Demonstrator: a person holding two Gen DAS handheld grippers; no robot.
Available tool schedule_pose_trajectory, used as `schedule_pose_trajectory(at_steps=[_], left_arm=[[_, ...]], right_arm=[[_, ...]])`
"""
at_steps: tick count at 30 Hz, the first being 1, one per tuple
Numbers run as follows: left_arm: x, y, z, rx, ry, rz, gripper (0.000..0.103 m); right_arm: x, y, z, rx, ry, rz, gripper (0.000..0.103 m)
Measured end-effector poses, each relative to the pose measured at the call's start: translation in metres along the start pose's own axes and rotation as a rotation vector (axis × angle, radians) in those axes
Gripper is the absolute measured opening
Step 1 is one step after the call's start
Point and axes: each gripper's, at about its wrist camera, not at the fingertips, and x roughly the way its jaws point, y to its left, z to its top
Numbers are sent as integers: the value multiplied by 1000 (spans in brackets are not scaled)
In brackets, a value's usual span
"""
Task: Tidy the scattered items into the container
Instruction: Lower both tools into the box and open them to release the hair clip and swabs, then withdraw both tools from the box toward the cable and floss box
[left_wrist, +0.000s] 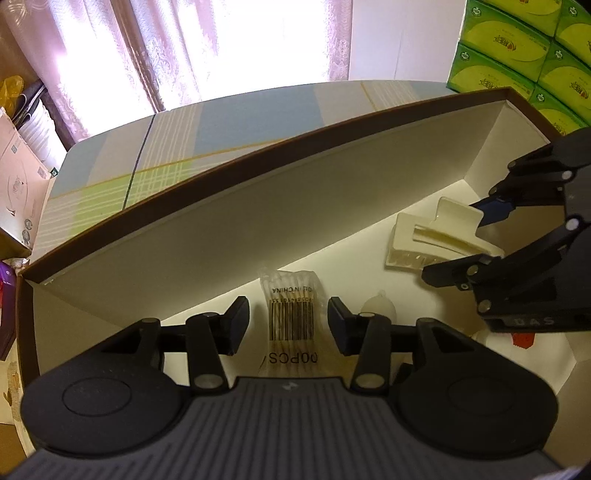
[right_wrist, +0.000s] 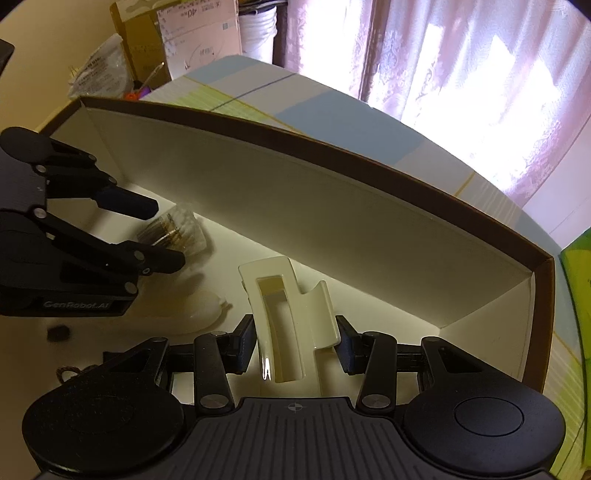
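Observation:
A shallow cardboard box (left_wrist: 221, 229) with a brown rim and white inside holds everything here. A clear packet of cotton swabs (left_wrist: 291, 314) lies on its floor between the fingers of my left gripper (left_wrist: 288, 325), which is open with a gap on each side. A cream hair claw clip (right_wrist: 291, 325) lies on the floor between the fingers of my right gripper (right_wrist: 295, 345). That gripper is open, its pads close beside the clip. The right wrist view also shows the left gripper (right_wrist: 162, 234) over the swab packet (right_wrist: 173, 229) and the box (right_wrist: 332, 221).
A translucent silicone piece (right_wrist: 207, 310) lies on the box floor between the two grippers. A small black item (right_wrist: 59, 332) and a braided cord (right_wrist: 68, 373) lie near the front. Green tissue boxes (left_wrist: 517, 44) are stacked behind the box on the plaid tablecloth (left_wrist: 166, 147).

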Motion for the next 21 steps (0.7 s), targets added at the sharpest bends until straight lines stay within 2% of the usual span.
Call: schedule_pose_trajectory(at_steps=[6, 7, 8, 9, 11, 15, 21], left_arm=[[0, -3, -1, 0, 6, 0, 47], [-1, -3, -1, -1, 7, 2, 49], [-2, -3, -1, -2, 6, 4, 51], [-3, -3, -1, -2, 5, 6, 51], [-5, -3, -2, -3, 3, 11, 51], [-12, -3, -3, -10, 0, 15, 54], [-28, -5, -6, -12, -13, 23, 71]], right_arm=[[3, 1, 7, -5, 13, 0, 48], [1, 2, 6, -7, 3, -2, 67], [-2, 3, 5, -12, -18, -19, 93], [-7, 5, 5, -19, -44, -27, 96], [-14, 6, 5, -29, -75, -12, 96], [-24, 4, 4, -32, -73, 5, 96], [-43, 12, -8, -47, -81, 40, 96]])
